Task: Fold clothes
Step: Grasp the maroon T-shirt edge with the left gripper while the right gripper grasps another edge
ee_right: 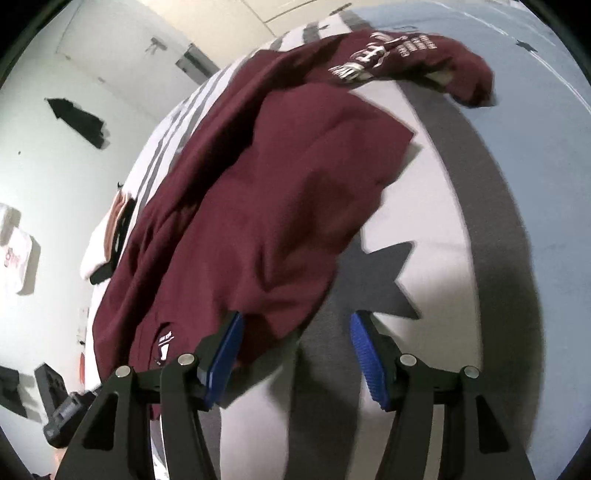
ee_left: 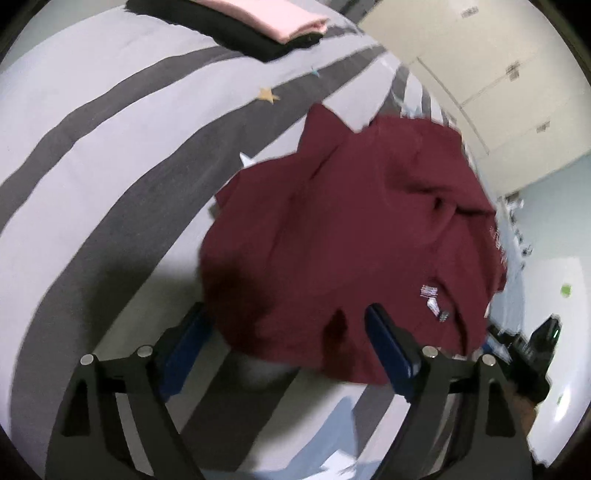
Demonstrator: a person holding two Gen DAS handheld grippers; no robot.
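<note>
Inspecting progress, fold-clothes job. I'm looking down both wrist cams at a maroon shirt [ee_left: 351,229] lying on the bed [ee_left: 92,155], striped grey/white cover w/ star prints.

Left gripper [ee_left: 288,332]: jaws are standing wide apart, nothing clamped. The shirt's near edge is lying between and under the pads, but I'm seeing no pinch on the cloth.

Right gripper [ee_right: 295,347]: jaws are standing about half open. The left pad is sitting right at the shirt's hem; the right pad is over bare cover. I'm reading this as no grip either.

Shirt status: it's lying bunched and doubled over itself, one layer flopped across another, printed lettering [ee_right: 373,55] showing at the far end in the right cam. I'm judging that as approx. a first fold laid down but not squared. Edges are running uneven, wrinkles throughout, sleeve end sticking out at the far side.

Done so far: a folded pink garment [ee_left: 266,14] is sitting on a dark folded one [ee_left: 258,40] at the far side of the bed, so I'm taking at least two items as finished.

Left to do: I'm judging the maroon shirt needs smoothing, further folds, then stacking w/ the others.
</note>
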